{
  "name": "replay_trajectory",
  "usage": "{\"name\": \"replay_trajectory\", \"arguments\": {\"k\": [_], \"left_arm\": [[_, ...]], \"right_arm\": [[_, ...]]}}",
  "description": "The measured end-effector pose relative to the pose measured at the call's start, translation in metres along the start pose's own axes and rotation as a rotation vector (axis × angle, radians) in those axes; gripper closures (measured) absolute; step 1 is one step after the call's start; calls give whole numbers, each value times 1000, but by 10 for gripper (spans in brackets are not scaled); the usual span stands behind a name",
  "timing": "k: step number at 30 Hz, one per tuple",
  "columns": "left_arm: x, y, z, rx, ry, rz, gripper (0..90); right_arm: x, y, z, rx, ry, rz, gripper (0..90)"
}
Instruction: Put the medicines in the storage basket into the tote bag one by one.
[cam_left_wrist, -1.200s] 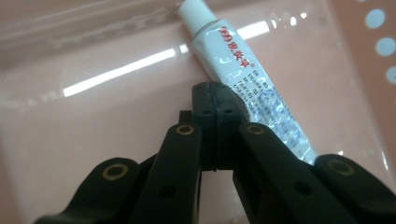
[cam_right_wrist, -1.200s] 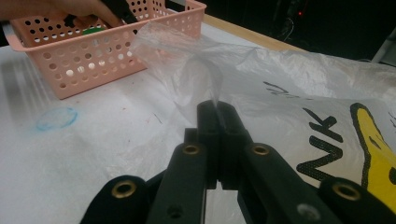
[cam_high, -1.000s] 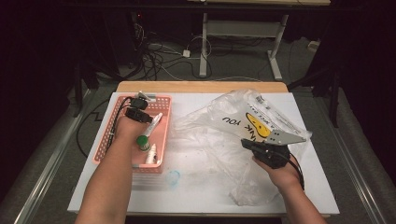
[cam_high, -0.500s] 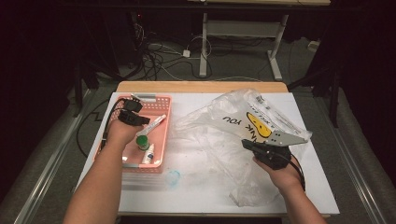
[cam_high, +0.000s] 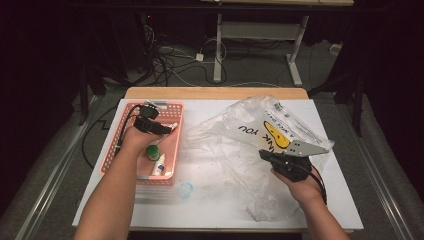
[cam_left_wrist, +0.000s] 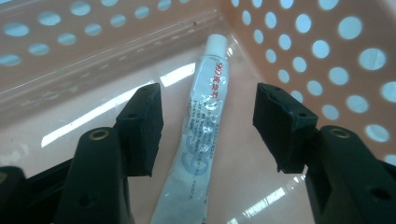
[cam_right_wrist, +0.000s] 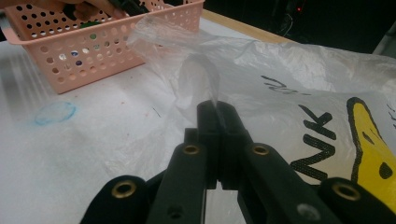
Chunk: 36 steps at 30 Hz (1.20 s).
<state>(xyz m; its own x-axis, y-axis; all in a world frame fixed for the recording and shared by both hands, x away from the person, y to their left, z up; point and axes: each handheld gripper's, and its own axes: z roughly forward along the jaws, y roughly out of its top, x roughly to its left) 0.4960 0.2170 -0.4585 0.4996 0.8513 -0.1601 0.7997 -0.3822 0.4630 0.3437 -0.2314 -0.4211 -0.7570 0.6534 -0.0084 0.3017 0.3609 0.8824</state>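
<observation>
A pink perforated basket (cam_high: 129, 131) stands at the table's left. Inside it my left gripper (cam_high: 171, 128) is open, low over the basket floor. A white and silver tube (cam_left_wrist: 201, 140) lies lengthwise between its two jaws, touching neither, with its white cap toward the basket's far corner. A clear plastic bag (cam_high: 240, 135) with a yellow print and black letters is spread over the table's right half. My right gripper (cam_high: 265, 156) is shut on a fold of that bag's film (cam_right_wrist: 205, 84), holding it slightly raised.
A green-capped bottle (cam_high: 152, 151) and a small white bottle (cam_high: 160, 165) lie in the basket nearer the person. A faint blue ring (cam_high: 185, 190) marks the white table in front of the basket. The basket's wall (cam_left_wrist: 327, 56) is close beside the left gripper's right jaw.
The left hand has moved its gripper from above the green-capped bottle toward the basket's far end, down over the tube. The right gripper and the bag have stayed put.
</observation>
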Motion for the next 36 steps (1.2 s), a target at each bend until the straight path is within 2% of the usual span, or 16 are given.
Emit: {"name": "replay_trajectory", "arguments": {"k": [4,7,10,12,14,15,27,30,36], "left_arm": [[0,4,12,73,28,25,421],[0,4,17,110,43,46,472],[-1,3,16,110,46,58,509],[0,3,16,113,48,53,576],[1,3,15,112,51,44,598],[1,2,15,112,49,40,668],[2,-1,13,96,42,40,689],[3,-1,12,101,36,23,689],[1,-3,1,53,44,2,689]], "right_arm": [[-1,-1,0,4,0,2,900],[-1,-1,0,6,-3,2,900],[-1,-1,-1,6,-1,3,900],[-1,-1,-1,6,-3,3,900],[-1,-1,-1,6,-3,2,900],[-1,-1,-1,2,-3,0,900],[0,-1,-2,-2,1,4,900],[-1,0,-3,-8,-2,5,900],[-1,0,-5,-13,-6,2,900]]}}
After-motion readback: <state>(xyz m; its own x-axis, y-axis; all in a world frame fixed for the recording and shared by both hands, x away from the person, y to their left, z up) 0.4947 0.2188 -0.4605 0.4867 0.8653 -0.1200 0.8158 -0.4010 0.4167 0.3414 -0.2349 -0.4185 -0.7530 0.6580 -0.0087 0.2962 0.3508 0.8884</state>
